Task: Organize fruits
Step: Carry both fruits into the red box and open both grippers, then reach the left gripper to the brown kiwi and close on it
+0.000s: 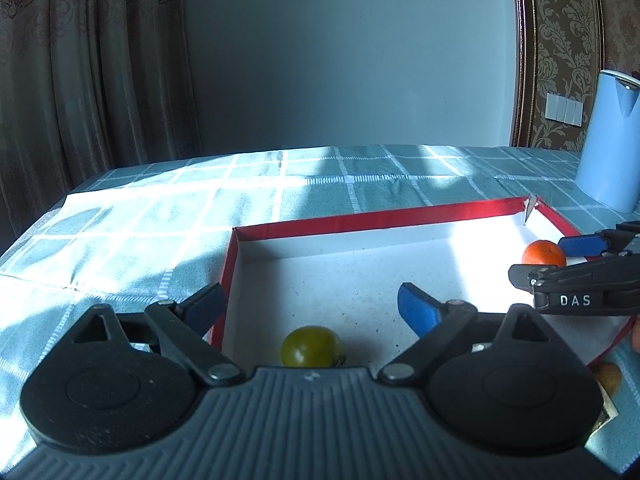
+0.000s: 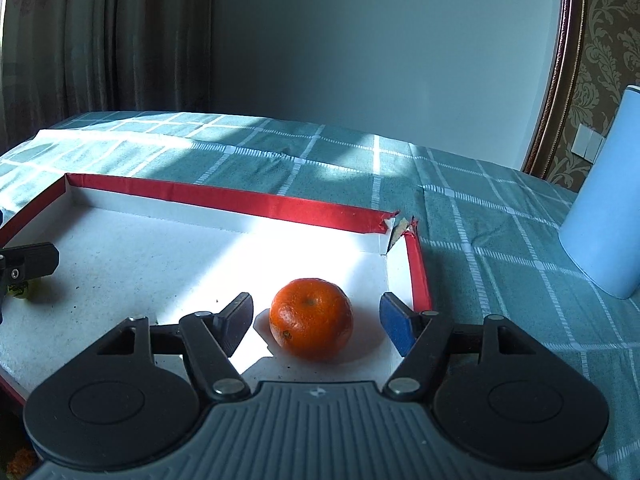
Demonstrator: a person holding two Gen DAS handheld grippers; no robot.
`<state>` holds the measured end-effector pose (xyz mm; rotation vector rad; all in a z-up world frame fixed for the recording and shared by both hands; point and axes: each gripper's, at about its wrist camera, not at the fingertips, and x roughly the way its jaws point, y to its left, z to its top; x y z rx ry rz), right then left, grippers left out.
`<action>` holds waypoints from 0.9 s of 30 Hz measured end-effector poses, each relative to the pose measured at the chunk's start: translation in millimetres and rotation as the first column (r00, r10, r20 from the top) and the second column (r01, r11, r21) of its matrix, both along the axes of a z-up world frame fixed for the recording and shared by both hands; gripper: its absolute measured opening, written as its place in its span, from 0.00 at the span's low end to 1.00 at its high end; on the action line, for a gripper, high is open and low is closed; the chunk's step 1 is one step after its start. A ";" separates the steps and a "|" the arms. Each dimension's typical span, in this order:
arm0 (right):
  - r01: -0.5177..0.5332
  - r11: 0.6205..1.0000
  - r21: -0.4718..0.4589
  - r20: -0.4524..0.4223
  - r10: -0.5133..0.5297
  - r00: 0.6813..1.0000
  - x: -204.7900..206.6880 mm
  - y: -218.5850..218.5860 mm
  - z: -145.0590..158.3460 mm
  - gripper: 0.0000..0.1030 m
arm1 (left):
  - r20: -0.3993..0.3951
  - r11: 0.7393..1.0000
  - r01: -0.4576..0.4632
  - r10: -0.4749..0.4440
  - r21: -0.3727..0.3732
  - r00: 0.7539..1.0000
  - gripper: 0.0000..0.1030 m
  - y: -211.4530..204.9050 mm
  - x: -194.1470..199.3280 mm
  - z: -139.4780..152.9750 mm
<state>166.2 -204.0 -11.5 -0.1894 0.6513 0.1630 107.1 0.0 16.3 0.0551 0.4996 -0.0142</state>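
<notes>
Curtains and a pale wall stand behind the table, spread with a teal checked cloth. On it lies a shallow red-edged box, white inside, sunlit at its right end. A mandarin sits near that right wall, between the pads of the right tongs, which stand apart and clear of it. A green tomato rests at the box's near left, under the wide-spread left tongs. Both fruits look released; the good move now is probably to lift each pair of tongs straight back without nudging the round fruit, which could roll.
</notes>
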 end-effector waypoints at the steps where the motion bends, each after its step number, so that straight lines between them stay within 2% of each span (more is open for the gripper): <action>1: 0.000 1.000 -0.002 0.003 0.000 1.000 -1.0 0.1 -0.4 0.67 | 0.019 1.000 0.000 0.000 -0.002 1.000 0.91 0.6 -4.2 1.3; 4: 0.008 1.000 0.005 0.033 -0.008 0.999 -12.0 -3.2 0.9 0.67 | 0.054 1.000 -0.003 0.003 -0.004 0.999 0.96 4.0 -15.2 2.3; 8: 0.021 0.999 0.039 0.102 -0.025 0.994 -34.9 -15.0 10.7 0.67 | 0.090 0.999 -0.024 0.027 -0.030 0.996 0.97 16.5 -36.2 6.5; 13: 0.007 0.994 0.111 0.145 -0.023 0.989 -65.3 -28.3 28.0 0.67 | 0.125 0.998 -0.039 0.046 -0.058 0.991 1.00 40.6 -77.3 6.1; 17: -0.015 0.988 0.153 0.181 -0.014 0.983 -92.0 -34.8 36.5 0.67 | 0.111 0.996 -0.050 0.057 -0.071 0.992 1.00 59.5 -107.5 -0.7; 21: -0.030 0.988 0.152 0.222 -0.005 0.975 -115.5 -37.5 35.8 0.67 | 0.091 0.990 -0.053 0.065 -0.128 0.994 1.00 79.8 -135.9 -6.6; 24: -0.038 0.984 0.175 0.215 -0.001 0.977 -126.0 -41.1 33.9 0.67 | 0.051 0.972 -0.002 0.014 -0.233 0.999 1.00 96.0 -147.4 -11.5; 27: -0.026 0.983 0.184 0.201 -0.012 0.979 -130.6 -45.5 30.9 0.67 | 0.034 0.975 -0.018 0.026 -0.219 0.999 1.00 92.6 -150.6 -14.5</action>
